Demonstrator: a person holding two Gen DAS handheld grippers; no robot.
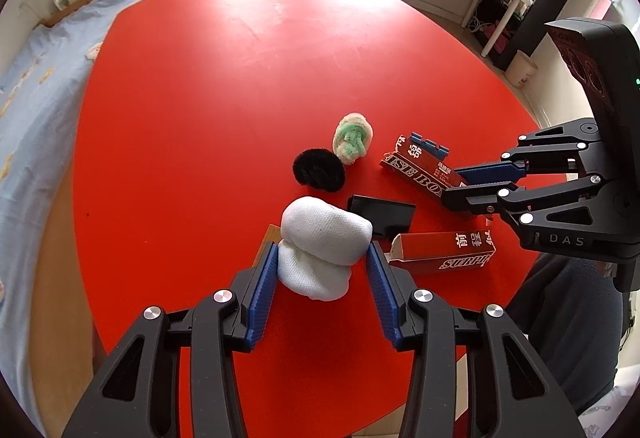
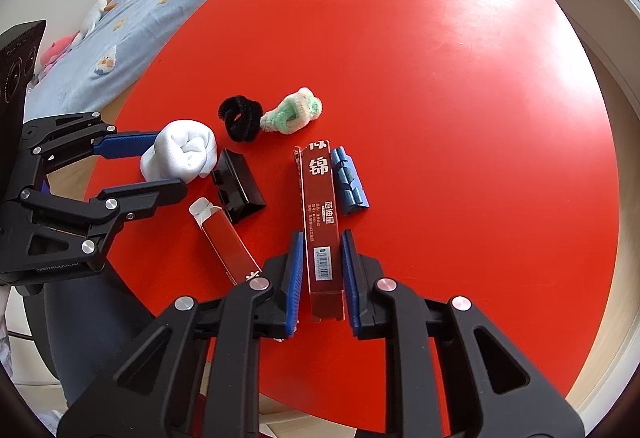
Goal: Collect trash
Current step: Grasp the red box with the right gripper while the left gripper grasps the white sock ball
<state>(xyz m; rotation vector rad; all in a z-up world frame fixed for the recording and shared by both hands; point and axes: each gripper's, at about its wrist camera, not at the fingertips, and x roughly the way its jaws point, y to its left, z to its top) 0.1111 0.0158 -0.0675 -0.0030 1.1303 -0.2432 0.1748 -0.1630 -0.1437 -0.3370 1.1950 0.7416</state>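
Here, white sock roll (image 1: 320, 248) between pads

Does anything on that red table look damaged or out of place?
Yes. The shorter red carton lies with its end flap torn open, showing white inside, beside a loose black plastic piece. A small blue ridged block lies against the long red box. It resembles the tools' blue pads, though I cannot tell its origin.

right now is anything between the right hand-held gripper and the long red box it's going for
Nothing visible. The long red box already lies between the pads of the right hand-held gripper, which press on its sides. The blue block lies beside the box's far end, outside the grip.
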